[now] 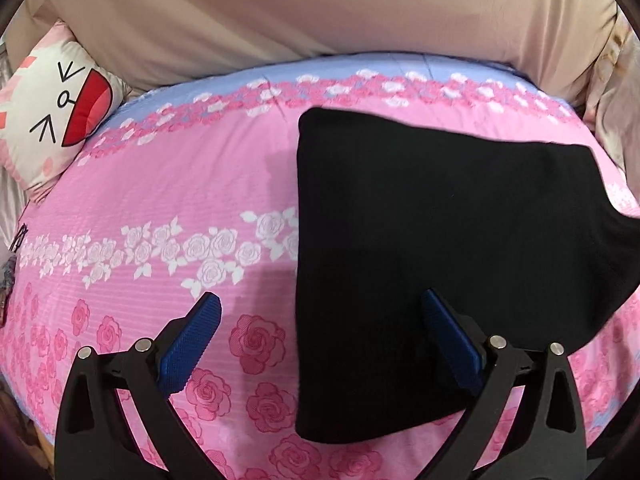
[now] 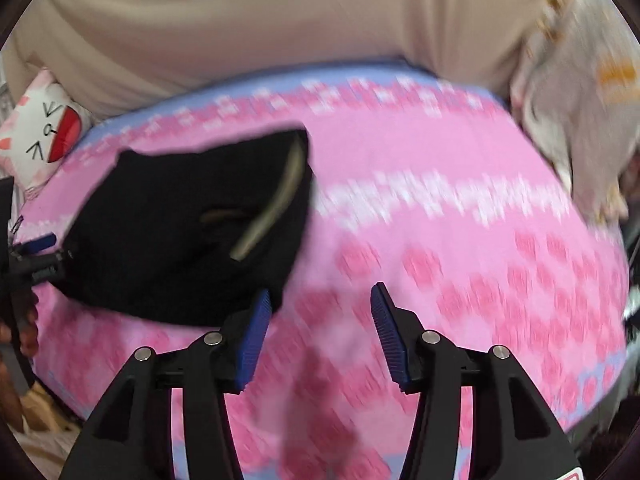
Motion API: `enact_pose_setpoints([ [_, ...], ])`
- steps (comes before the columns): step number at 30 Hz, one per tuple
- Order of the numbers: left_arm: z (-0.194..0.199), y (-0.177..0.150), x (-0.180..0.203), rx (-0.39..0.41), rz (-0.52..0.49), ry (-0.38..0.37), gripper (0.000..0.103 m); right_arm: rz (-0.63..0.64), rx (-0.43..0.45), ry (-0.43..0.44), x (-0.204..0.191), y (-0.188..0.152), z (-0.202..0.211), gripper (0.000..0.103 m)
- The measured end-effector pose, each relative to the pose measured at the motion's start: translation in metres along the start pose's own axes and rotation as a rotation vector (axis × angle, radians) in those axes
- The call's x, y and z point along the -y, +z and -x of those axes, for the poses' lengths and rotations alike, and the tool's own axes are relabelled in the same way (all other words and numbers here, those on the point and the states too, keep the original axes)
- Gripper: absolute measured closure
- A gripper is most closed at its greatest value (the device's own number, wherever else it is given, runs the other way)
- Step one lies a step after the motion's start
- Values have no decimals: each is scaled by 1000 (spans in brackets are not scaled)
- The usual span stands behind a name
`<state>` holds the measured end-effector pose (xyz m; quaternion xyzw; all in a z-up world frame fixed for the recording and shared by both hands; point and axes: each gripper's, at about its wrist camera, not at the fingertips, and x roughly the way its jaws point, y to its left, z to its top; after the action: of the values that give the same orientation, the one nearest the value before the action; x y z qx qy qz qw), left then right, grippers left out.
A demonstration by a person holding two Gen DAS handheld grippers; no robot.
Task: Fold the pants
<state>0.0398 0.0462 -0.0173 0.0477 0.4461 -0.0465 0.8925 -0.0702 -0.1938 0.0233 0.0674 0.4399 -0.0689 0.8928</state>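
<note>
The black pants (image 1: 440, 264) lie folded into a compact block on the pink rose-print bed sheet (image 1: 160, 200). My left gripper (image 1: 320, 312) is open and empty, hovering over the pants' near left edge, with its right finger above the fabric. In the blurred right wrist view the pants (image 2: 180, 232) lie to the left, with a pale waistband lining showing. My right gripper (image 2: 320, 308) is open and empty over the bare sheet (image 2: 440, 240), just right of the pants. The left gripper (image 2: 36, 256) shows at the pants' left edge.
A white cartoon-face pillow (image 1: 52, 120) sits at the bed's far left corner. A beige padded headboard (image 1: 320, 8) runs along the back. Pale bedding (image 2: 580, 120) is piled at the far right. The bed's near edge drops off at the bottom left.
</note>
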Motion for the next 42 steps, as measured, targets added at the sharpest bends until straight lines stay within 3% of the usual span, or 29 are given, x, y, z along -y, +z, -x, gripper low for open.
enact_pose_setpoints([
  [1, -1, -1, -2, 2, 10, -7, 5, -33, 6, 6, 9, -2, 6, 52],
  [4, -2, -1, -2, 8, 4, -5, 5, -98, 92, 133, 19, 8, 35, 52],
  [8, 0, 1, 5, 31, -14, 36, 5, 22, 208, 196, -27, 38, 48, 55],
  [9, 2, 1, 7, 35, -15, 45, 5, 65, 210, 238, -46, 47, 39, 64],
  [10, 4, 1, 9, 39, -17, 55, 5, 100, 193, 262, -60, 53, 29, 74],
  [11, 6, 2, 9, 40, -18, 59, 5, 130, 179, 277, -73, 58, 18, 77],
  [13, 13, 3, 6, 52, -18, 67, 5, 191, 149, 293, -100, 68, -9, 77],
  [15, 20, 4, -1, 68, -7, 84, 5, 222, 125, 253, -113, 76, -35, 78],
  [18, 27, 6, -23, 80, 28, 116, 5, 186, 59, 116, -96, 89, -83, 81],
  [19, 27, 6, -30, 80, 39, 127, 5, 154, 21, 94, -81, 89, -100, 92],
  [21, 25, 6, -45, 76, 70, 153, 5, 42, 5, 161, -60, 91, -102, 95],
  [23, 20, 6, -60, 64, 100, 173, 5, 17, 21, 194, -66, 96, -83, 91],
  [24, 19, 6, -65, 58, 109, 174, 5, 72, 56, 222, -83, 99, -68, 86],
  [28, 16, 9, -77, 55, 141, 143, 5, 219, 48, 400, -156, 107, -54, 86],
  [31, 19, 10, -76, 71, 133, 147, 5, 326, 29, 409, -213, 113, -75, 86],
  [35, 25, 7, -76, 85, 122, 157, 5, 377, -106, 401, -266, 109, -151, 84],
  [36, 26, 7, -76, 85, 121, 156, 5, 379, -53, 413, -272, 107, -155, 82],
  [38, 27, 6, -76, 83, 118, 152, 5, 376, -64, 408, -273, 111, -146, 82],
  [40, 27, 6, -76, 83, 107, 154, 5, 318, -45, 489, -256, 115, -124, 84],
  [42, 28, 7, -75, 85, 106, 148, 5, 289, 6, 484, -227, 111, -102, 84],
])
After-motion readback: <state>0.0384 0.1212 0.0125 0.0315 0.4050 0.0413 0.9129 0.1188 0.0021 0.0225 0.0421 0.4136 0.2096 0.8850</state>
